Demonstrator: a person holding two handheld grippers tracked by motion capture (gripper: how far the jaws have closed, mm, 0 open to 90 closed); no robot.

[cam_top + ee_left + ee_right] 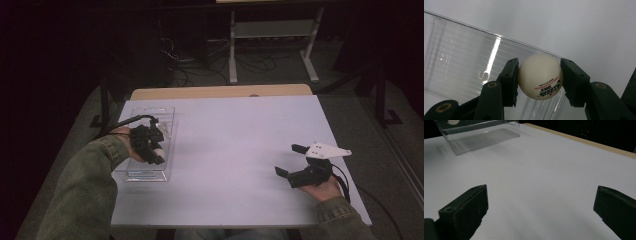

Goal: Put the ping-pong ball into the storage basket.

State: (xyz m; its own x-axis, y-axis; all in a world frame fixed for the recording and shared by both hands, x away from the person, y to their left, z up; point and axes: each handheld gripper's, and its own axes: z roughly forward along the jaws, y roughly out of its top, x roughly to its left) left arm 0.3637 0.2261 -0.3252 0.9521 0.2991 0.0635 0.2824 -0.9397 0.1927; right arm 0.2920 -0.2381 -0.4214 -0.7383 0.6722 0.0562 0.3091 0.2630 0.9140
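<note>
A white ping-pong ball (539, 77) with red and black print sits squeezed between the two jaws of my left gripper (539, 79), above the rim of a clear plastic box (461, 62). In the high view that left gripper (151, 147) hovers over the clear box (160, 117) at the table's left side, and the ball (157, 150) peeks out white beside the jaws. My right gripper (291, 160) rests near the table's right front, open, with nothing between its jaws. From the right gripper view the box (481, 137) stands far off, the ball (453, 121) just visible above it.
The white table top (235, 145) spreads between both hands. Its wooden far edge (220, 92) borders a dark floor with cables and a white table frame (272, 35) behind.
</note>
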